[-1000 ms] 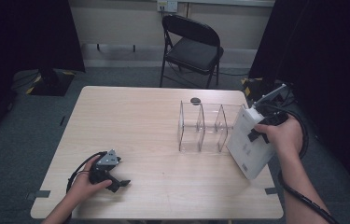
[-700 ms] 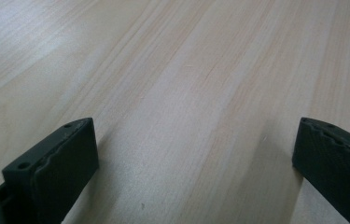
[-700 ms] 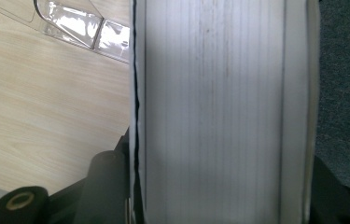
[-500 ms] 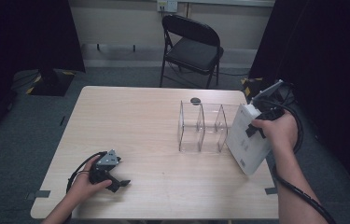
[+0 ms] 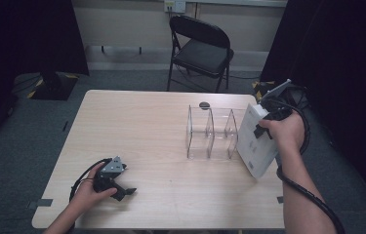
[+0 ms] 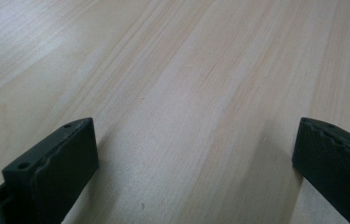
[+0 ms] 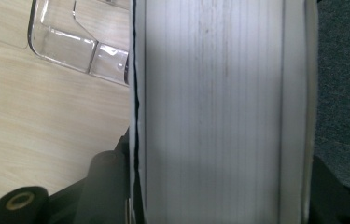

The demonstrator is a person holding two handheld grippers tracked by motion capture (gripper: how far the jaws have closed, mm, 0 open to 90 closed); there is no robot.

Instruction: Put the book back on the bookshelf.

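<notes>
My right gripper (image 5: 267,126) is shut on a thick white book (image 5: 255,144), held tilted with its lower corner low over the table's right edge. The book leans just right of a clear acrylic rack (image 5: 210,132) with upright dividers. In the right gripper view the book's page edge (image 7: 214,107) runs up between the black fingers (image 7: 105,182), and the rack's base corner (image 7: 77,42) lies to the upper left. My left gripper (image 5: 121,189) rests on the table at the front left, open, with only bare wood between its fingers (image 6: 65,158).
The light wooden table (image 5: 141,122) has free room across its left and middle. A small dark disc (image 5: 204,105) lies behind the rack. A black folding chair (image 5: 201,48) stands beyond the far edge. Grey carpet (image 7: 345,79) lies off the right side.
The right hand has edged the book slightly left toward the rack. The left hand and its gripper have stayed put.
</notes>
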